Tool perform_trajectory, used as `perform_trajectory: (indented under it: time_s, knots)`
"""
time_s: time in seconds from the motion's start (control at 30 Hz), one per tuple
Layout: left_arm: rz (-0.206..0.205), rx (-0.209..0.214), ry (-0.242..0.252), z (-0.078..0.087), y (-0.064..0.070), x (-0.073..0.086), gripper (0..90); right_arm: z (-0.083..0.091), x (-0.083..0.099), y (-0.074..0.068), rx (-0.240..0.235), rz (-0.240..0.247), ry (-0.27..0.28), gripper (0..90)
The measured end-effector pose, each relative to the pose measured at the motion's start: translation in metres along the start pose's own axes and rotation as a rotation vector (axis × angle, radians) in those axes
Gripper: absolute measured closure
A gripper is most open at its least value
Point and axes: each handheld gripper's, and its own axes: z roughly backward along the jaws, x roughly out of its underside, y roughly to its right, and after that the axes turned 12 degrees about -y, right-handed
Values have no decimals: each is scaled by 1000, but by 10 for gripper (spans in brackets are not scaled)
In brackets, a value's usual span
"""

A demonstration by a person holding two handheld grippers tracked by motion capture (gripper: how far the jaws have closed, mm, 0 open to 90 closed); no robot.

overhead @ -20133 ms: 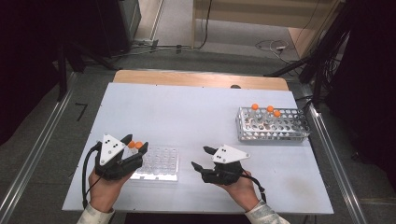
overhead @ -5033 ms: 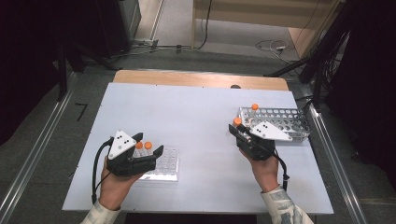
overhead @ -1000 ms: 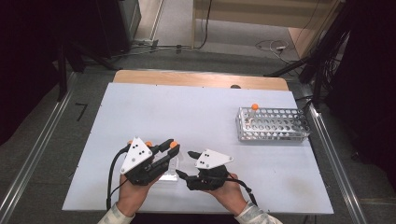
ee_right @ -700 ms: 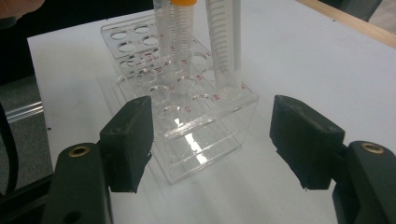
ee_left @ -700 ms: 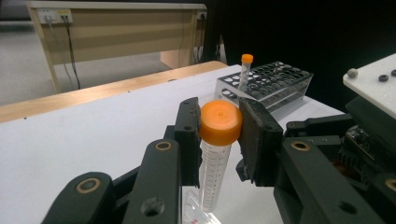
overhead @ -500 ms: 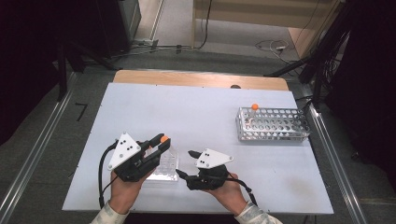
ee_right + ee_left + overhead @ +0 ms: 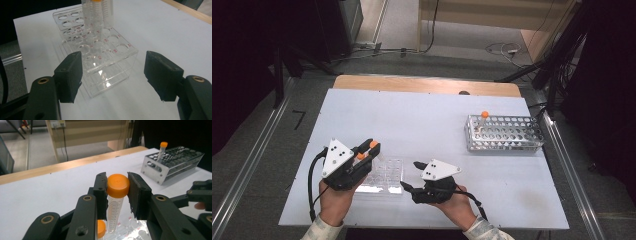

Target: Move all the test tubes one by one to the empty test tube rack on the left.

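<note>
The left gripper [image 7: 117,195] is clamped on the orange cap of a tube [image 7: 115,202] held upright over the clear rack [image 7: 384,176] on the surface [image 7: 437,120]. Lowering it straight into an empty hole seems best. The right gripper [image 7: 113,75], jaws apart around the rack's near end, could steady it.

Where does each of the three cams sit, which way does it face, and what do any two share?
High view: above the person's side, facing forward and down on the table; forearms, both hands, left gripper and right gripper.
Left gripper view: rides the left gripper, facing the metal rack; jaws clamp an orange-capped tube.
Right gripper view: rides the right gripper, open jaws facing the clear rack.
Shared: all three show the clear rack.
</note>
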Motion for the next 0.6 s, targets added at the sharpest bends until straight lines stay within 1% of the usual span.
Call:
perform_trajectory:
  time_s: [0.2,0.33,0.47,0.6]
  knots:
    - [-1,-1,-40,-3,0,0,705,0,0,0,0,-1,-2,296]
    - [-14,0,-81,-9,1,2,705,0,0,0,0,2,-1,296]
    - [-22,-9,-127,-16,2,6,704,0,0,0,0,1,-2,296]
    - [-28,-16,-147,-20,4,9,701,0,0,0,0,0,-3,296]
